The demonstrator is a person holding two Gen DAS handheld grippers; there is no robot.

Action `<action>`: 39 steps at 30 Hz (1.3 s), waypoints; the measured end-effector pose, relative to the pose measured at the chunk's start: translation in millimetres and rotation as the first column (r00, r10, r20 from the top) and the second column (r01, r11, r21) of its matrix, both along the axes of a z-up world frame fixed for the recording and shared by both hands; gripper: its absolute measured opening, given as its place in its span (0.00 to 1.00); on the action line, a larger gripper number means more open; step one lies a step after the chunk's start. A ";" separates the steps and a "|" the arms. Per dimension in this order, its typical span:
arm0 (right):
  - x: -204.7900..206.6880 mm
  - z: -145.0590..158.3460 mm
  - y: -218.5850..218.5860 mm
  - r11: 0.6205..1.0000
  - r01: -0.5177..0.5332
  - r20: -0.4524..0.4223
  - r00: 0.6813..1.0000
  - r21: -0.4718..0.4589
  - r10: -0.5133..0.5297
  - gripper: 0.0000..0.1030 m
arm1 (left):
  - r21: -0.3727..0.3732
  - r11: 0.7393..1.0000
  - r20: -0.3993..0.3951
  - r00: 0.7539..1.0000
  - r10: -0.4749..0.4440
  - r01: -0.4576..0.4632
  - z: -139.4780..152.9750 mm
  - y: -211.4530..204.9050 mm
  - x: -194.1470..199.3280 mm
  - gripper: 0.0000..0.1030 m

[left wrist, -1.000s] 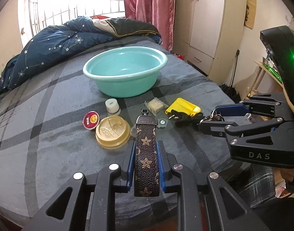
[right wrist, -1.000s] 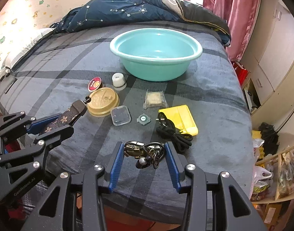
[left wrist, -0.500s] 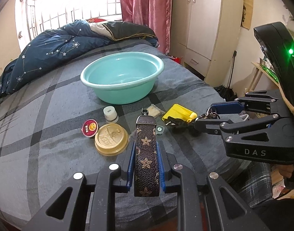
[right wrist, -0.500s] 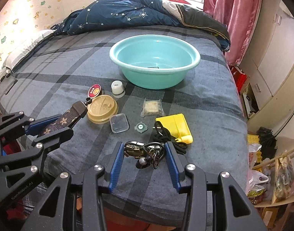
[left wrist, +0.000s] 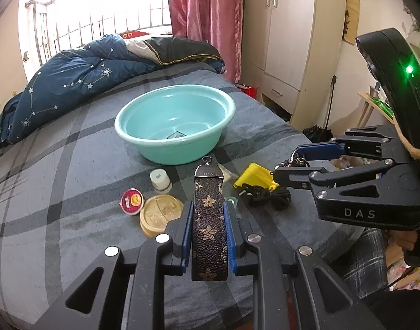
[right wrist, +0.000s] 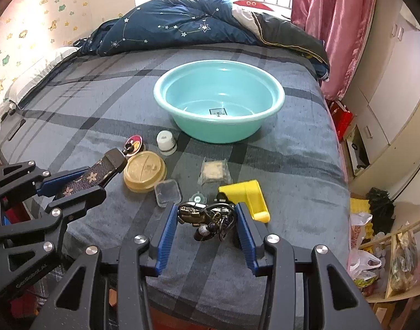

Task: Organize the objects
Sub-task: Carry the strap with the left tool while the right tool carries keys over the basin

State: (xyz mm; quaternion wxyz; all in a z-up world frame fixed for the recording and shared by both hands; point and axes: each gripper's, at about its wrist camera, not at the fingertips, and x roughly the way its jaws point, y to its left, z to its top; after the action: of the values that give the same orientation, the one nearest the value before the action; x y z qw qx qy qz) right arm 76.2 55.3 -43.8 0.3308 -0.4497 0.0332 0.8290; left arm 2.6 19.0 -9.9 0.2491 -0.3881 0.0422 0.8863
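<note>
1. Carrying step, by my reading: both grippers hold a load above the near edge of the bed (right wrist: 94, 115), and the teal basin (right wrist: 278, 93) looks like the collecting place. It holds nothing but a small label at its bottom.
2. Left gripper (left wrist: 208, 214): jaws clamped on the brown star-print strap (left wrist: 210, 220), which runs lengthwise between the blue pads, with its metal ring end poking forward past the tips. In the right wrist view the strap (right wrist: 99, 173) hangs above the gold lid (right wrist: 145, 174), clear of the bed.
3. Right gripper (right wrist: 207, 214): jaws closed on the key bunch (right wrist: 207, 217), gripped across its width, with a bead and rings dangling below. Seen from the left, it is lifted off the blanket.
4. Basin sits toward the middle of the bed, well ahead of both grippers, with the loose items between.
5. Still lying near the bed's front edge: white jar (right wrist: 165, 141), red tin (right wrist: 134, 143), clear small box (right wrist: 168, 192), sachet (right wrist: 214, 170), small round green piece (right wrist: 198, 198), yellow charger (right wrist: 247, 196) with black cord (left wrist: 267, 196).
6. Next move probably calls for carrying each load forward over the rim, then opening the jaws low enough that the keys do not bounce out. The dangling rings could snag on the rim.
</note>
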 end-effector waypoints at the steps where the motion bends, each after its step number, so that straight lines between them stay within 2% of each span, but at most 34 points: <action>1: -1.2 1.6 1.0 1.000 -0.001 -0.002 1.000 0.001 0.001 0.45 | -0.001 1.000 -0.003 1.000 -0.001 0.001 1.8 0.2 -2.4 0.22; 20: -37.3 24.4 33.5 0.999 -0.024 -0.018 1.000 0.027 0.025 0.45 | -0.003 1.000 -0.031 0.999 -0.018 0.018 18.5 5.7 -50.9 0.22; 39: -78.5 32.9 86.2 1.000 -0.011 -0.026 1.000 0.020 0.011 0.45 | -0.005 0.999 -0.027 0.999 -0.033 0.033 16.5 16.5 -118.4 0.22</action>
State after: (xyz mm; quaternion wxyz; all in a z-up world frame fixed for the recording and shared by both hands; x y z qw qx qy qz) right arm -2.3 141.5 -10.9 0.3302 -0.4355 0.0267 0.8370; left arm -115.8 35.5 6.5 0.2621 -0.3759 0.0539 0.8872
